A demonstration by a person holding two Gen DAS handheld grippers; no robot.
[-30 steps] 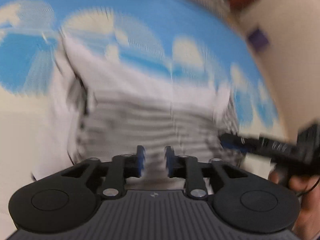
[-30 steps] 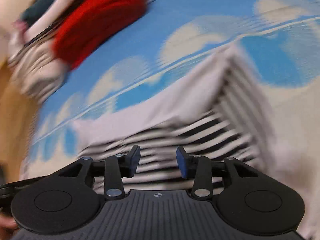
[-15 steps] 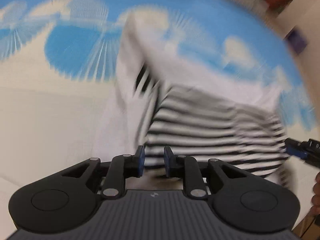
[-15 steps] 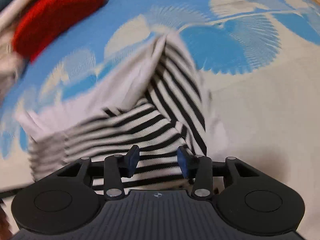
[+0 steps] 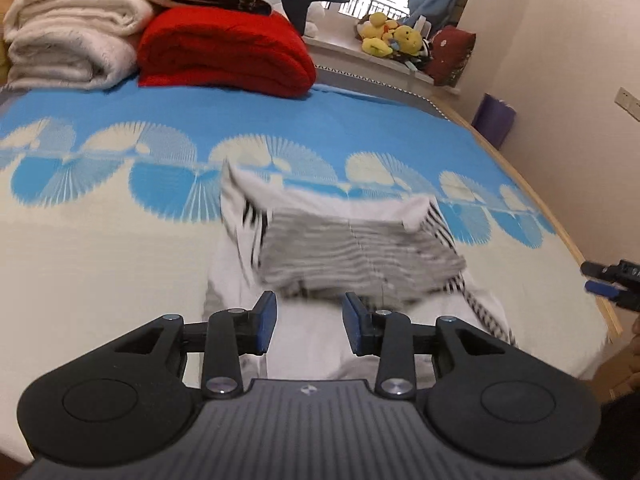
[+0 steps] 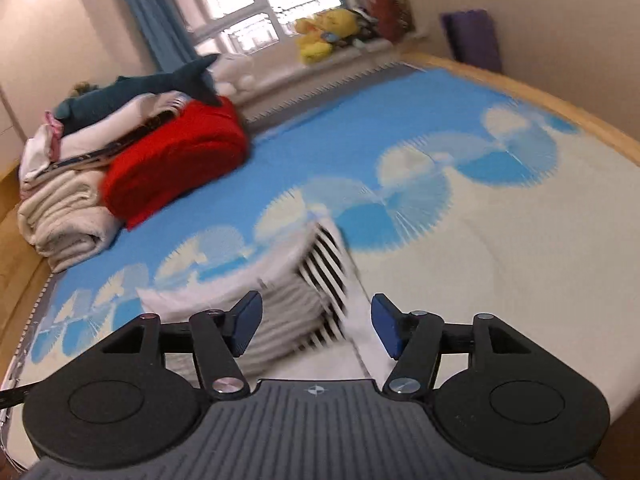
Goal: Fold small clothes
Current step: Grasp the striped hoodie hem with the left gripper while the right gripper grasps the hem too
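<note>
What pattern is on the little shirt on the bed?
Black and white stripes on the little shirt, with plain white parts; the left wrist view shows it best.

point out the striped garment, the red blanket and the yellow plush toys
striped garment (image 5: pixel 360 256), left wrist view, on its grey-striped folded middle
red blanket (image 5: pixel 224 54), left wrist view, on the top of its folded bulk
yellow plush toys (image 5: pixel 390 36), left wrist view, on the toys by the window

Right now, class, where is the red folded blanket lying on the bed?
In the left wrist view the red blanket lies at the far end of the bed, upper left, against the stack of white blankets and beyond the striped garment.
</note>
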